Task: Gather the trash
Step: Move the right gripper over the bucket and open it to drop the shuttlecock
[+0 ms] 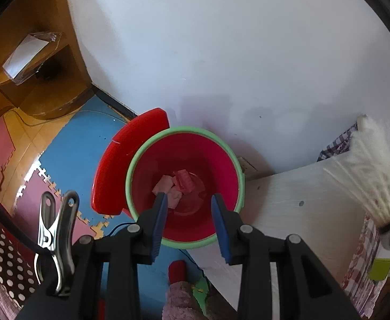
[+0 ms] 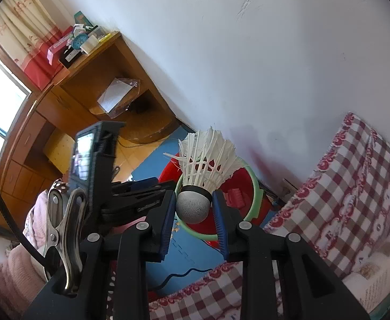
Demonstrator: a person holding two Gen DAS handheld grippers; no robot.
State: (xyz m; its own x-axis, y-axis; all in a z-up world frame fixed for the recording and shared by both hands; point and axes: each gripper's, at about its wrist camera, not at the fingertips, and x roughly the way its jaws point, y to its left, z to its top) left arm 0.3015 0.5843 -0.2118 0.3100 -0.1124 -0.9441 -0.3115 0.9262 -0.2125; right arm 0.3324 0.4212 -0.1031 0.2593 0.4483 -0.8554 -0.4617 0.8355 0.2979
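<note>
A red bin with a green rim (image 1: pixel 141 154) stands on the floor by the wall, its red lid (image 1: pixel 120 160) leaning behind it. Pink crumpled scraps (image 1: pixel 178 184) lie at its bottom. My left gripper (image 1: pixel 189 197) hangs open directly over the bin's mouth, nothing between its blue pads. A white feather shuttlecock (image 2: pixel 208 160) is held by its grey cork in my right gripper (image 2: pixel 194 197), feathers pointing up and away. It hovers just short of the bin (image 2: pixel 256 194). In the left wrist view the shuttlecock (image 1: pixel 368 170) shows blurred at the right edge.
A white tabletop (image 1: pixel 288 213) borders the bin on the right. A red-checked cloth (image 2: pixel 355 186) covers a bed to the right. A wooden desk (image 2: pixel 101 85) stands to the left along the wall. Blue and pink foam mats (image 1: pixel 69 146) cover the floor. A red-socked foot (image 1: pixel 177 269) is below the bin.
</note>
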